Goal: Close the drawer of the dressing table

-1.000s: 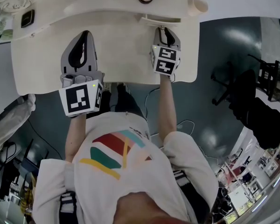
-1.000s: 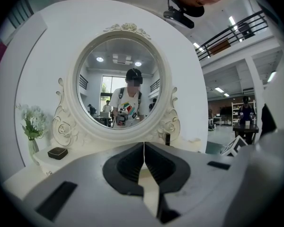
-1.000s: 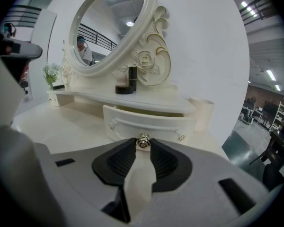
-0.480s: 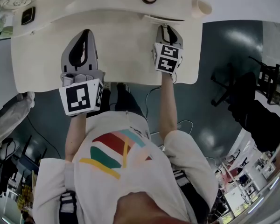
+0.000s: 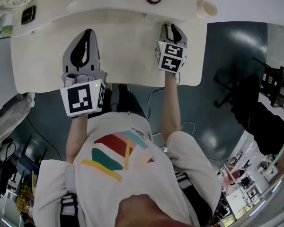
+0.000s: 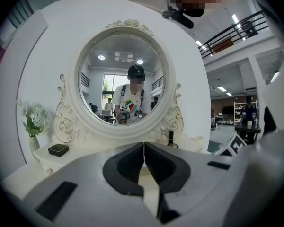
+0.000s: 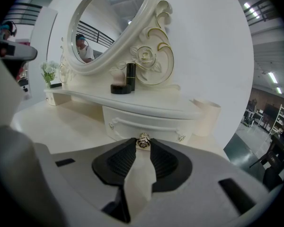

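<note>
Jaws on the right gripper [image 7: 142,148] stand drawn together, their tips pinched on the small metal knob [image 7: 143,142] at the middle of the drawer [image 7: 128,125] front. Nothing else sits between them.

From that knob the drawer lies straight ahead of the tool, tucked under the raised shelf [image 7: 146,107] at the right rear of the dressing table [image 5: 128,51]. Its long axis runs left to right, square across the line of the gripper, and its front faces back toward the person. Its travel therefore runs directly away from the person, into the housing below the shelf. In the head view only a thin strip of the drawer [image 5: 157,18] shows past the shelf edge, so it looks nearly home, though I cannot tell how much gap remains. A straight push along the gripper's own axis looks like what the closing needs. A skewed push might jam it.

A pale cup [image 7: 206,117] stands just right of the drawer, apart from the tool.

The left gripper [image 6: 144,148] has its jaws together on nothing. It hovers over the bare tabletop well to the left, facing the oval mirror [image 6: 128,74], so the right hand is the nearer one.
</note>
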The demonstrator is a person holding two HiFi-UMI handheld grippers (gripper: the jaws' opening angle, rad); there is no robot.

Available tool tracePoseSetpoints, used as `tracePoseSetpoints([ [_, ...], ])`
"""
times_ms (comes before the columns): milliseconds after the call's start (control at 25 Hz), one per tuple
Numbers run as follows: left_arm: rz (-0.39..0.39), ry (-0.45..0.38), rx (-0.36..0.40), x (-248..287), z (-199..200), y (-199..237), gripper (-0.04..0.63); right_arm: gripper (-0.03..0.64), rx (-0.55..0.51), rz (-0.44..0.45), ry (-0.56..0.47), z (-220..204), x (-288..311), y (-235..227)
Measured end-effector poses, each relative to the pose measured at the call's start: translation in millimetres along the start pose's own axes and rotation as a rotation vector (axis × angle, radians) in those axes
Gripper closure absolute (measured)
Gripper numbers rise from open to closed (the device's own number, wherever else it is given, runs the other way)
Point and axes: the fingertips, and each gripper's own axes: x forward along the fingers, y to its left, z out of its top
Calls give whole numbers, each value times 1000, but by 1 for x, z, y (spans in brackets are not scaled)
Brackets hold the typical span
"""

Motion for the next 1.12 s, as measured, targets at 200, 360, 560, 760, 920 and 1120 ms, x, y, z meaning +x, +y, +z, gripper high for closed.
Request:
tracePoseSetpoints([
  [200, -2, 4, -14, 0, -1, 1, 589, 532, -2, -2, -3, 4, 5, -1],
  [360, -3, 6, -15, 1, -1, 1, 589, 532, -4, -5, -2, 6, 9, -2],
  [560, 0, 5, -19, 1, -1, 4, 589, 532, -6, -8, -3, 9, 13, -2],
  [760, 5, 5, -19, 1, -1, 6, 589, 532, -10, -12, 0, 10, 15, -2],
  [920, 2, 4, -15, 1, 0, 5, 589, 532, -11, -17, -4, 11, 16, -2],
  [1120, 0, -1, -9, -3, 2, 2, 589, 534, -10, -30, -4, 10, 16, -3],
])
